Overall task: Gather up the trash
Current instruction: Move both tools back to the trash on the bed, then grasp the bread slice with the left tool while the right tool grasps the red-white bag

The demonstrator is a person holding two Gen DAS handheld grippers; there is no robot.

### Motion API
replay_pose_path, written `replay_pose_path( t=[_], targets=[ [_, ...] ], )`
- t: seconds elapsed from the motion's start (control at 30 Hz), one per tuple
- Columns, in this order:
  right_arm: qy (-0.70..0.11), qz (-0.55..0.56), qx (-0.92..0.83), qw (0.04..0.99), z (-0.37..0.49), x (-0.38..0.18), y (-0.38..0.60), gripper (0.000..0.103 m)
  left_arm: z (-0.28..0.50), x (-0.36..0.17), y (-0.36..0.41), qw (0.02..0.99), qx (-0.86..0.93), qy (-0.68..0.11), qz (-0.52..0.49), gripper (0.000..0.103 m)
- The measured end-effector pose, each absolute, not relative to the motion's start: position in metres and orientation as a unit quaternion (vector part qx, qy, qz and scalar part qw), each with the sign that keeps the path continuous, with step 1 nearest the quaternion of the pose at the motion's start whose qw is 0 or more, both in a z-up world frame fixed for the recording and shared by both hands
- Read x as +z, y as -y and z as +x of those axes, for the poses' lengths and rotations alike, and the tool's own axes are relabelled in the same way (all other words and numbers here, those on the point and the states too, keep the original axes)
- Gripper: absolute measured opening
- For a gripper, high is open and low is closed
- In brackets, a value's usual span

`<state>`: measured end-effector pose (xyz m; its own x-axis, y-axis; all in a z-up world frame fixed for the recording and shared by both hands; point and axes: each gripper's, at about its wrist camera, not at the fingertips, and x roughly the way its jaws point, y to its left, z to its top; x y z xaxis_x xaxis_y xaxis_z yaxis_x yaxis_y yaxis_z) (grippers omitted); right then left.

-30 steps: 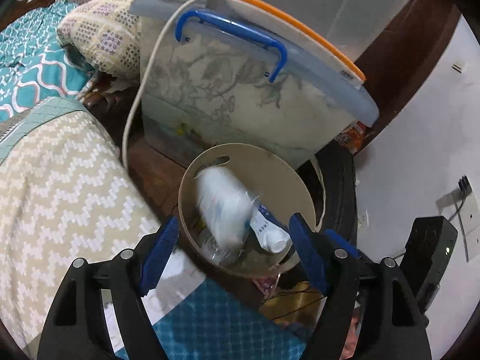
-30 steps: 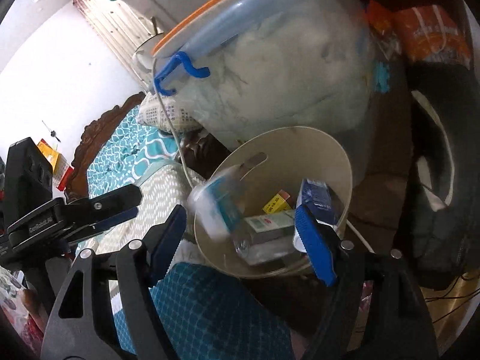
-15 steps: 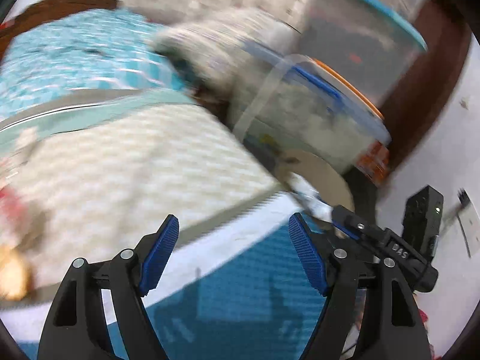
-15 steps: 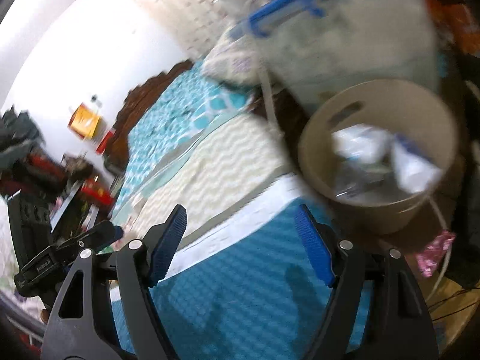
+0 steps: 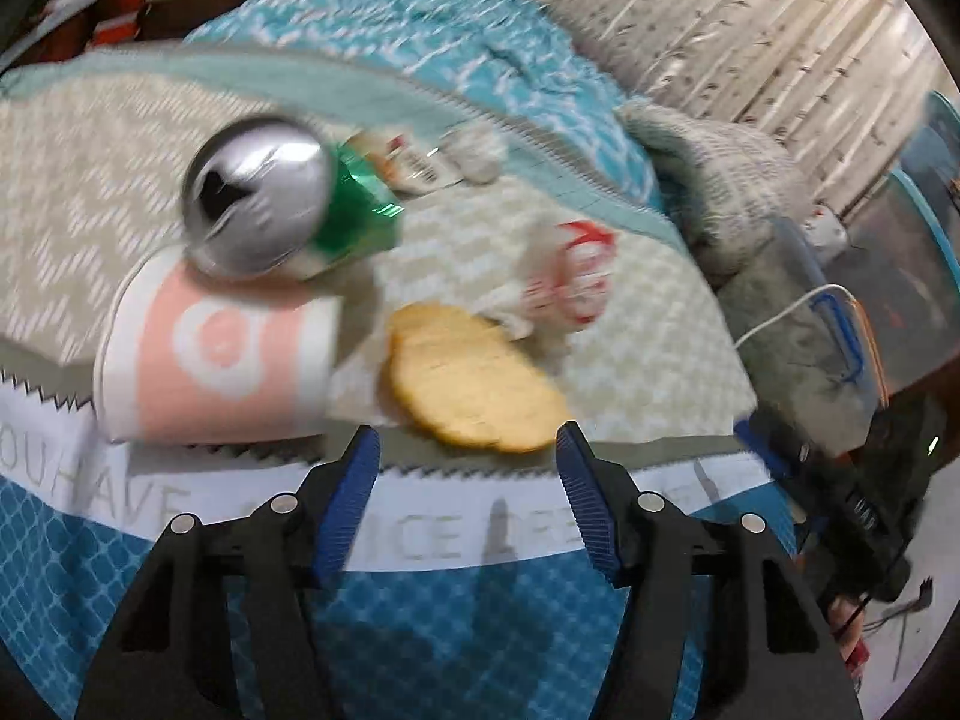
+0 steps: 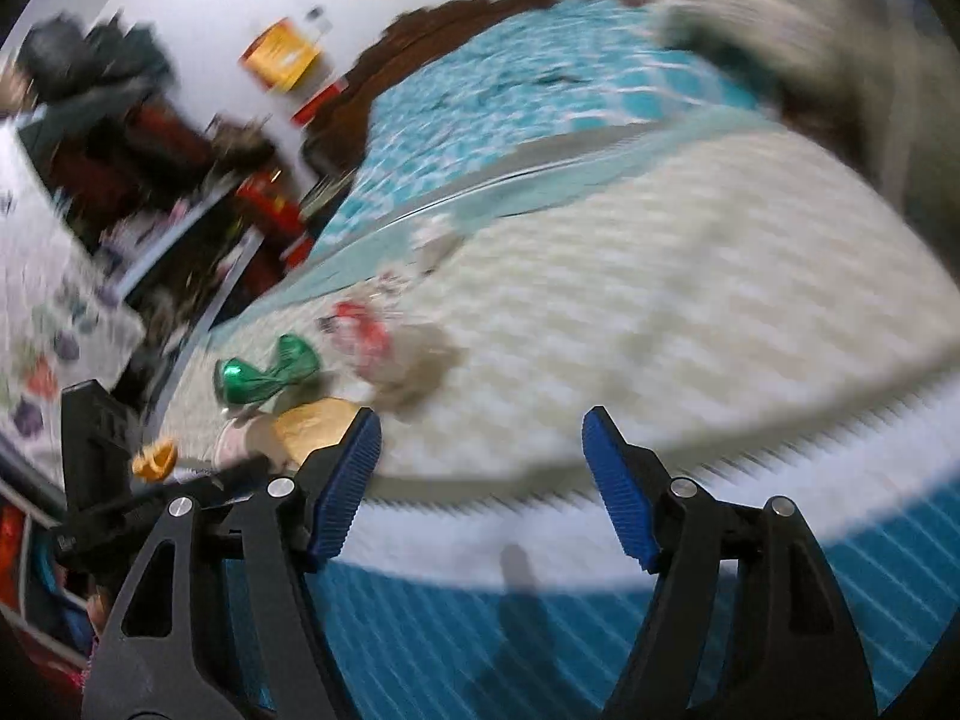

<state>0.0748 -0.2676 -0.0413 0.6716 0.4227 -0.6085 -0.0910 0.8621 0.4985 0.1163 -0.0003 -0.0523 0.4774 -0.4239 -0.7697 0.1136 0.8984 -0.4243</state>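
Trash lies on the bed's chevron blanket [image 5: 630, 324]. In the left wrist view a round yellow biscuit [image 5: 471, 387] lies just ahead of my open, empty left gripper [image 5: 468, 462]. A pink and white paper cup [image 5: 222, 360] lies on its side to the left, with a crushed green can [image 5: 270, 198] behind it and a red and white wrapper [image 5: 570, 276] to the right. My right gripper [image 6: 480, 450] is open and empty over the blanket [image 6: 690, 312]. Its blurred view shows the green can [image 6: 267, 369], the red wrapper [image 6: 360, 330] and the biscuit [image 6: 312, 426].
A crumpled white paper [image 5: 474, 150] and a small packet [image 5: 414, 162] lie further back. A clear storage box with a blue handle [image 5: 840, 324] and a white cable [image 5: 780, 312] stand at the bed's right. Cluttered shelves [image 6: 120, 168] stand past the bed's far side.
Both grippers have swung away from the round bin, where a bottle and a box dropped in, back over the bed. The trash on the blanket is now in view.
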Motion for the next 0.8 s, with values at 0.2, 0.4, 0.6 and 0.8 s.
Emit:
replay_pose_path(
  t=[0.2,0.4,0.6,0.8],
  targets=[
    [-0.392,0.149,0.168,0.892,0.139,-0.038,0.191,0.075,0.128,-0.066,0.002,0.838,-0.162,-0.498,-0.156,0.057],
    [-0.412,0.119,0.153,0.89,0.183,-0.053,0.163,0.072,0.146,-0.069,0.008,0.843,-0.151,-0.49,-0.164,0.059],
    [-0.437,0.146,0.141,0.876,0.191,-0.074,0.178,0.038,0.152,-0.071,0.017,0.854,-0.136,-0.48,-0.148,0.032],
    [-0.43,0.152,0.138,0.879,0.146,-0.072,0.194,0.036,0.143,-0.071,0.024,0.843,-0.167,-0.489,-0.151,0.006]
  ],
)
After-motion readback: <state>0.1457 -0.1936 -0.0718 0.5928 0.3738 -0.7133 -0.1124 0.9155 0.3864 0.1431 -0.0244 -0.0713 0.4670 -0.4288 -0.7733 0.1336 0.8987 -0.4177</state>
